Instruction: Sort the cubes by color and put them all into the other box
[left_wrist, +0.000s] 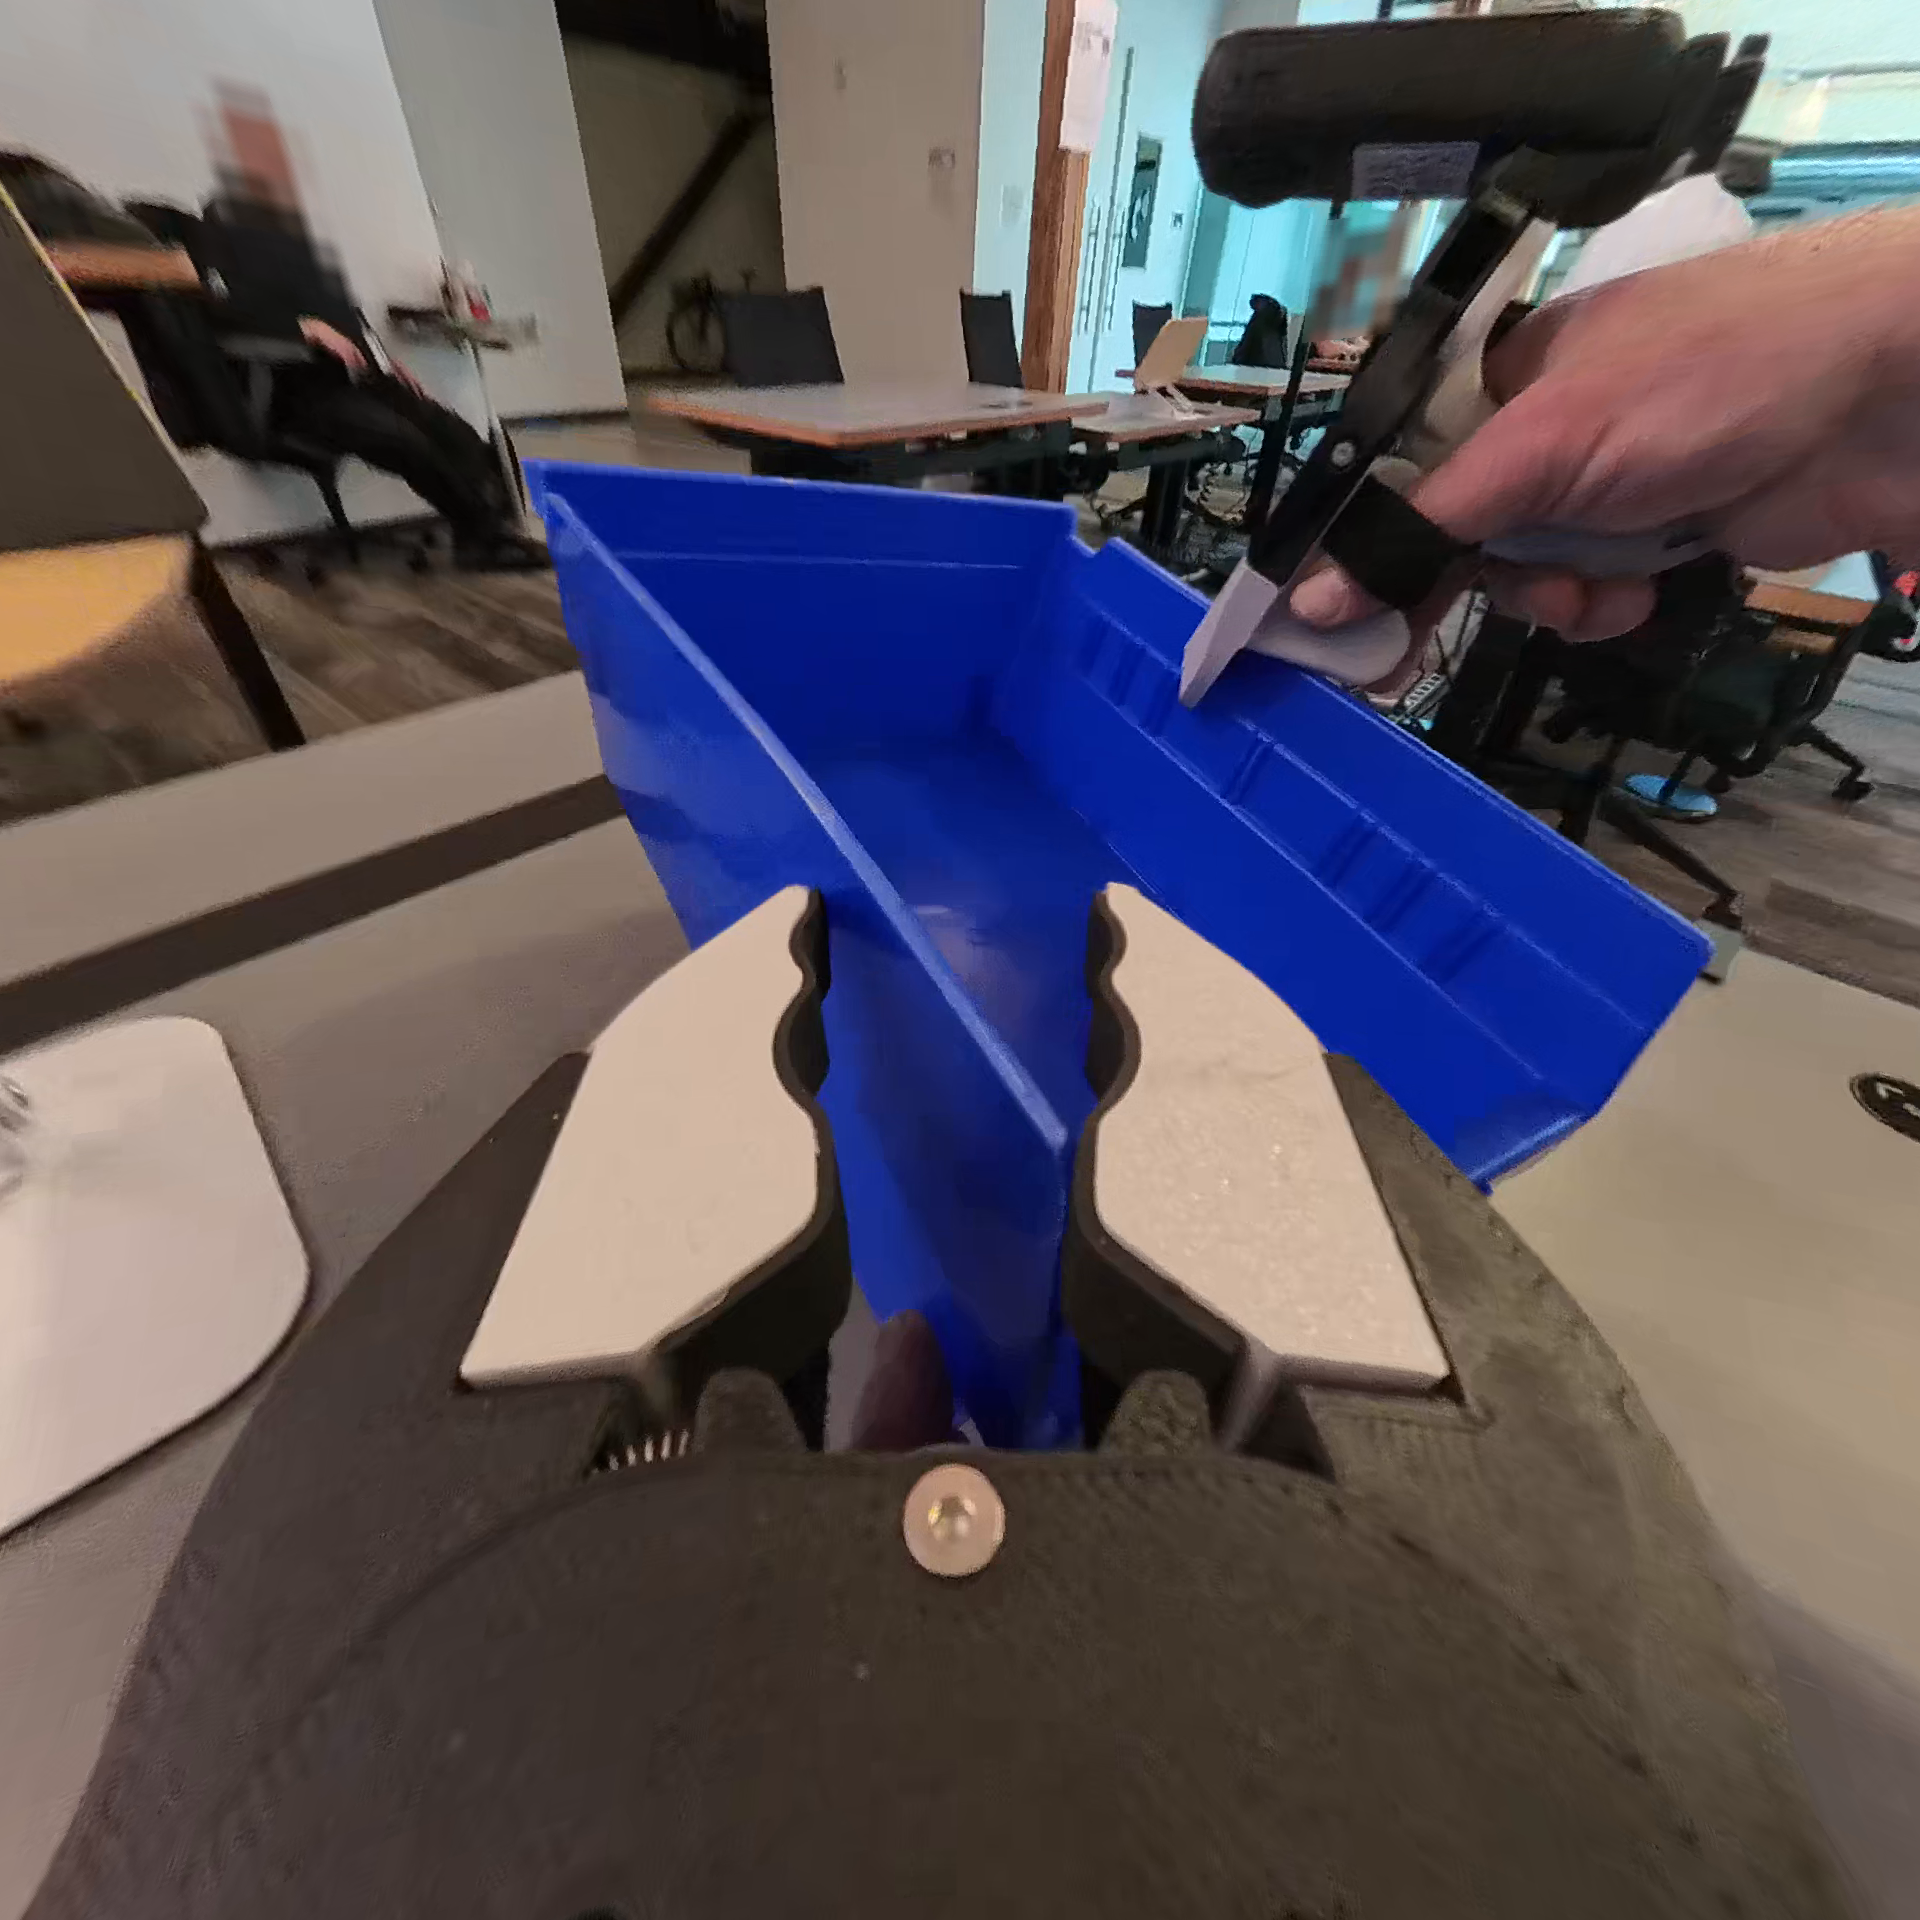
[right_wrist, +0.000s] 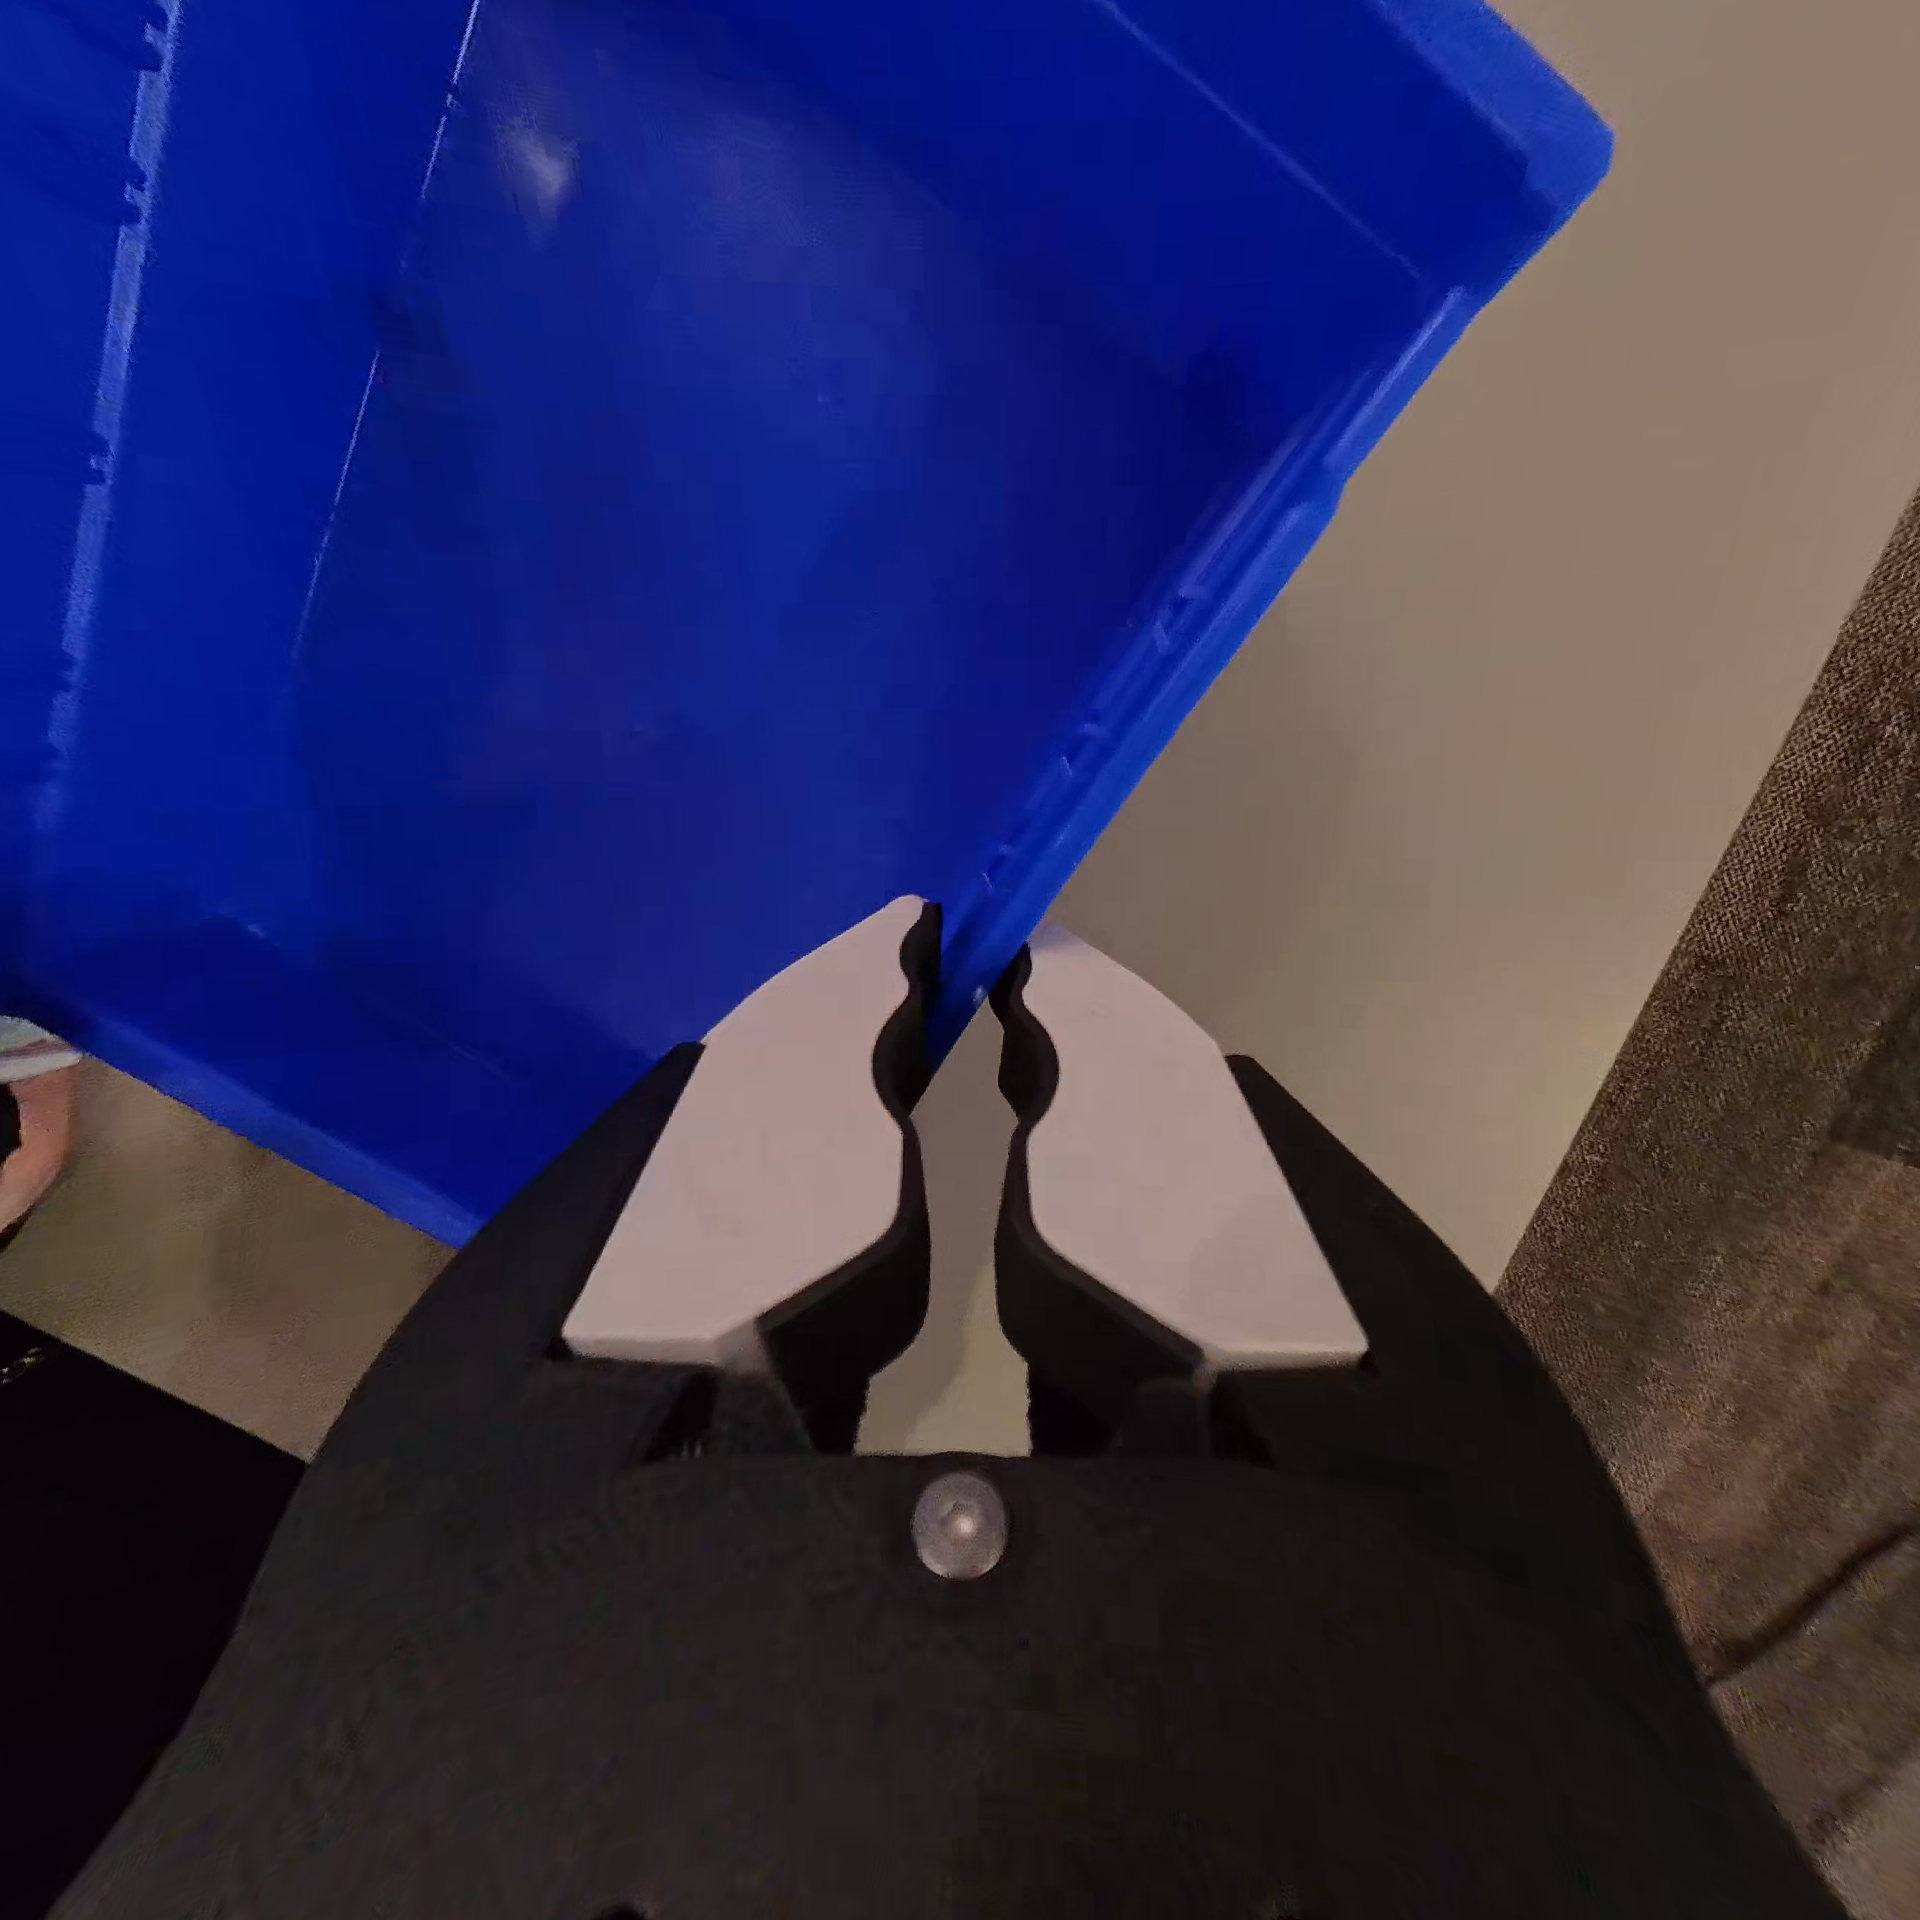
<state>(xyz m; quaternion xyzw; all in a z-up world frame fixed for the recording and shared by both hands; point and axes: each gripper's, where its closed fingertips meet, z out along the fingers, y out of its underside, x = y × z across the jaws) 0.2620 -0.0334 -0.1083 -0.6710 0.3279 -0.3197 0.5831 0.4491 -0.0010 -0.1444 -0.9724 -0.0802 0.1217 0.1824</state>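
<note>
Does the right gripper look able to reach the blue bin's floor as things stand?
Probably not without letting go: the right gripper is clamped on the blue bin's side wall, though the floor inside looks bare.

Blue box (left_wrist: 894, 665) was glossy smooth plastic; tongs (left_wrist: 956, 1018) rough matt black print, smooth grey pads (left_wrist: 665, 1174); desk (left_wrist: 1714, 1299) matt.

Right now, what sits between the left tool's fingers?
The near side wall of the blue box runs between the left tool's fingers, in the left wrist view. No cubes show inside.
</note>
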